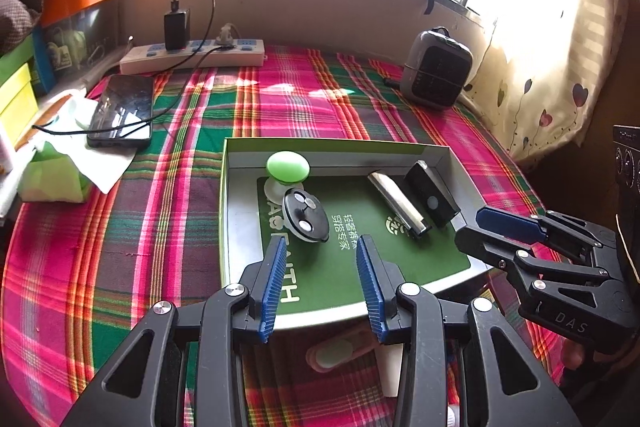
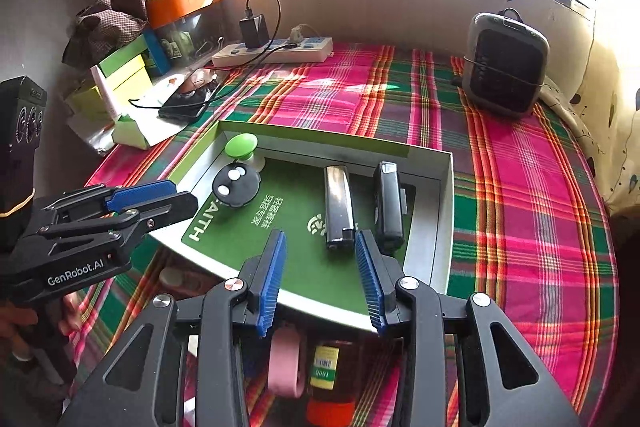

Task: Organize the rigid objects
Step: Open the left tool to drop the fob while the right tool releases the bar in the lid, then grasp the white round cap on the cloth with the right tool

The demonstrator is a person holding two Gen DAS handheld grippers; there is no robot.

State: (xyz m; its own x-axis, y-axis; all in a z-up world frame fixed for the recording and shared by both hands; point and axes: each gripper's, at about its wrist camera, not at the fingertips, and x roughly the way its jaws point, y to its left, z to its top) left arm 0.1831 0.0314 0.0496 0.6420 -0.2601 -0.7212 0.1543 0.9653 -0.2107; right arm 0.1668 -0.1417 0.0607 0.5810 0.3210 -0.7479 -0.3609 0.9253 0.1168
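Note:
A shallow box (image 1: pixel 239 223) (image 2: pixel 431 227) with a green printed floor lies on the plaid cloth. It holds a green round knob (image 1: pixel 288 167) (image 2: pixel 241 145), a black disc with silver dots (image 1: pixel 305 215) (image 2: pixel 236 185), a silver bar (image 1: pixel 396 205) (image 2: pixel 339 207) and a black rectangular device (image 1: pixel 430 195) (image 2: pixel 389 207). My left gripper (image 1: pixel 321 243) (image 2: pixel 182 197) hovers open over the box's near edge, empty. My right gripper (image 2: pixel 320 237) (image 1: pixel 470 229) is open and empty too, at the box's near right corner beside the silver bar. Below the grippers lie a pink item (image 2: pixel 285 363) (image 1: pixel 332 355), an amber bottle (image 2: pixel 328 375) and a white piece (image 1: pixel 390 367).
A power strip (image 1: pixel 192 57) with a charger stands at the back, with a phone (image 1: pixel 122 111) and green tissue box (image 1: pixel 52 175) at the left. A grey heater-like unit (image 1: pixel 436 71) (image 2: pixel 504 65) sits back right by the curtain. Stacked boxes line the left wall.

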